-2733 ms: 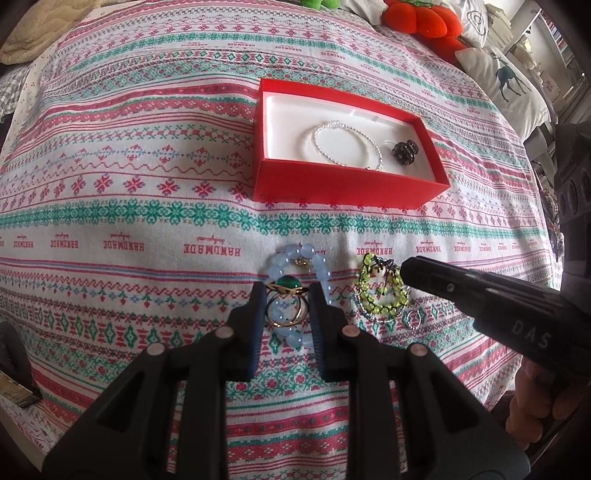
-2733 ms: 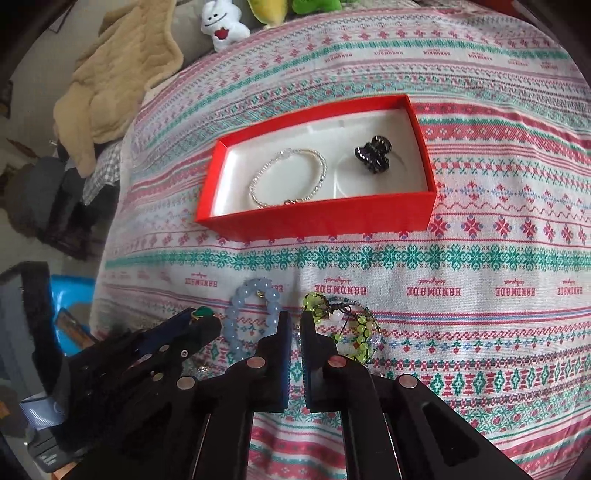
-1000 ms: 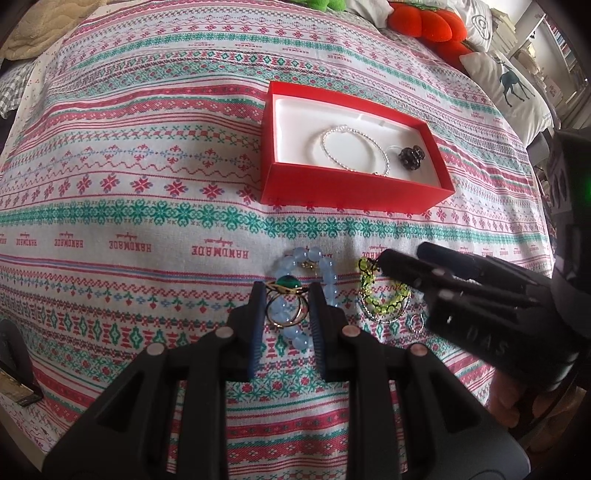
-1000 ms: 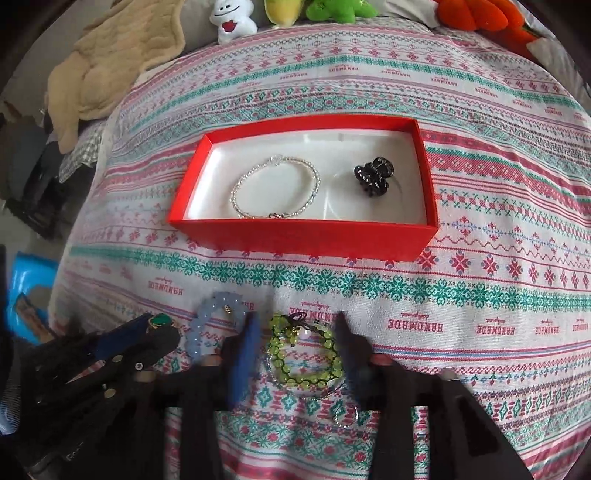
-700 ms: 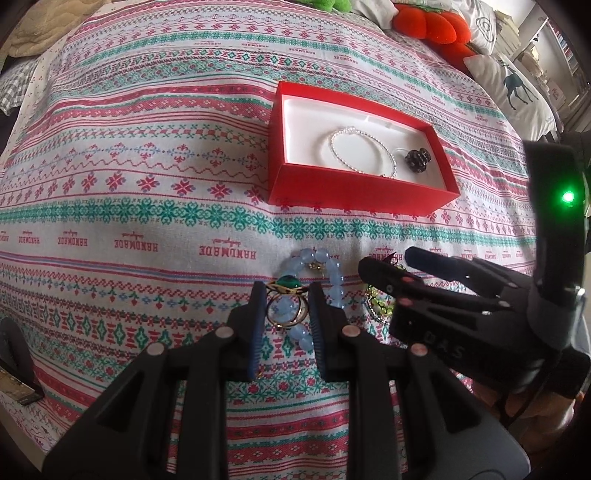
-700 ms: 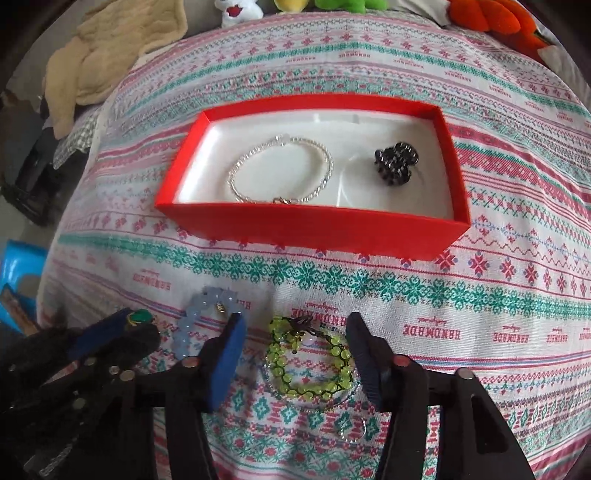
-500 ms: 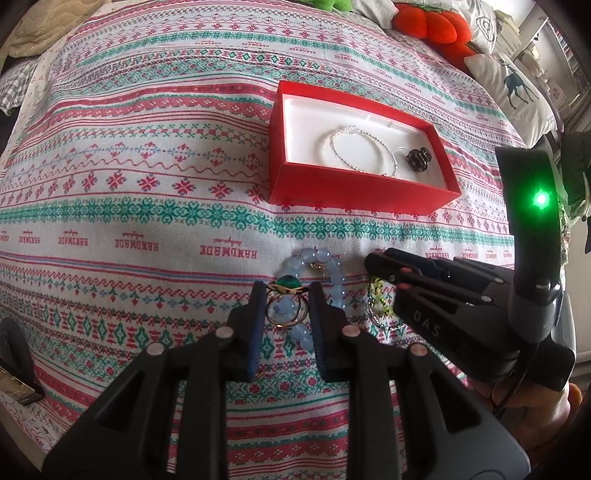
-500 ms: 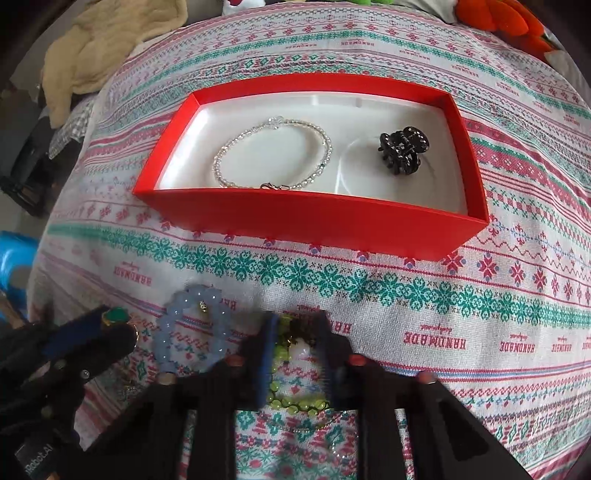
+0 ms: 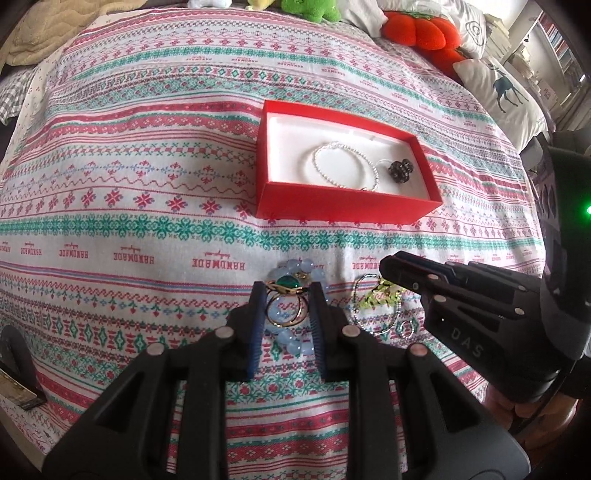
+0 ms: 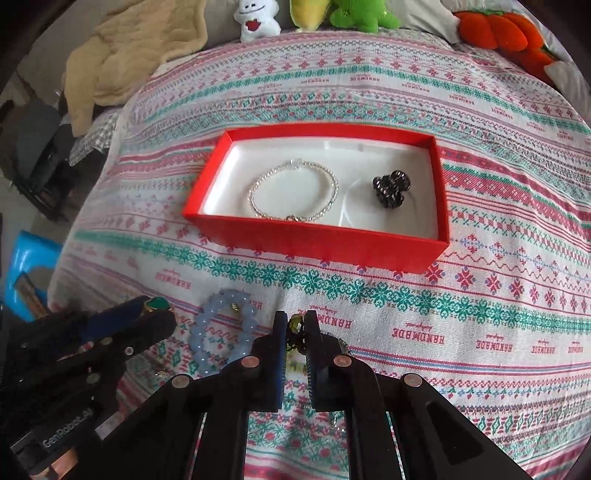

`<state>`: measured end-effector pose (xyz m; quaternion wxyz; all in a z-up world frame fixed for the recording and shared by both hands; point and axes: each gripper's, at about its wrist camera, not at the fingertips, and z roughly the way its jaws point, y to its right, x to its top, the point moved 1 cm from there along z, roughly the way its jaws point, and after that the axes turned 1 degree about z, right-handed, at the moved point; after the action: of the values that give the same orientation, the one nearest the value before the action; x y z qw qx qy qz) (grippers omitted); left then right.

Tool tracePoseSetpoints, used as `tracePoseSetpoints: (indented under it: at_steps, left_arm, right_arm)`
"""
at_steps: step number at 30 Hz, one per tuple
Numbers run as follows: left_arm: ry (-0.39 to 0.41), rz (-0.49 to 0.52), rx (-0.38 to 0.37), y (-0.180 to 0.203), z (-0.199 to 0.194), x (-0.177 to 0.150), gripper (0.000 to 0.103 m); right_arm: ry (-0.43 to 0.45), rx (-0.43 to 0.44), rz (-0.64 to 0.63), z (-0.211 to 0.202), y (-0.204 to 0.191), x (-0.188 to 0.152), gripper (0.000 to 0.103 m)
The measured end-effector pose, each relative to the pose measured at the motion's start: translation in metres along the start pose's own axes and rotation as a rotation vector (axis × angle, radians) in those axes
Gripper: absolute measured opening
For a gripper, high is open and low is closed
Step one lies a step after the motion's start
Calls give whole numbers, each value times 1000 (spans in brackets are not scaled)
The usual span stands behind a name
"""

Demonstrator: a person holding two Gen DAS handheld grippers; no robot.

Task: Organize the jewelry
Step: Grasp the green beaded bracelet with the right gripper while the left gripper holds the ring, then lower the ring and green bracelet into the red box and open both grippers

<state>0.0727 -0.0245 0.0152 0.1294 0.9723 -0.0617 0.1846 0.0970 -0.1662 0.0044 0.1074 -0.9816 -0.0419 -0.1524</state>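
My left gripper (image 9: 287, 291) is shut on a gold ring with a green stone (image 9: 286, 299), held just above a pale blue bead bracelet (image 9: 295, 341) on the bedspread. My right gripper (image 10: 294, 323) is shut on a yellow-green bead bracelet (image 10: 294, 325), which hangs below its jaws in the left wrist view (image 9: 380, 295). A red box (image 10: 325, 240) with a white lining lies ahead. It holds a silver bead bracelet (image 10: 293, 194) and a black hair claw (image 10: 391, 186).
A small silver ring (image 9: 406, 328) lies on the patterned bedspread by the right gripper. Plush toys (image 10: 351, 14) and a beige blanket (image 10: 133, 48) line the far edge. A deer-print pillow (image 9: 506, 96) is at the right. The bed edge drops off at the left.
My right gripper came in open around the yellow-green bracelet, closed on it and lifted it off the bedspread. My left gripper has kept hold of the ring.
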Motion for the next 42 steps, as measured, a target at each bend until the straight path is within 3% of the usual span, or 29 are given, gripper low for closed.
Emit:
tracePoseSetpoints:
  at_steps: [11, 22, 42]
  left_arm:
    - [57, -15, -27, 7, -12, 15, 25]
    - [127, -18, -57, 15, -13, 39, 25]
    - [160, -7, -85, 13, 25, 71, 25]
  right_arm:
    - [122, 38, 10, -46, -1, 7, 9]
    - [219, 27, 54, -64, 14, 33, 9]
    - [250, 67, 116, -40, 38, 57, 9]
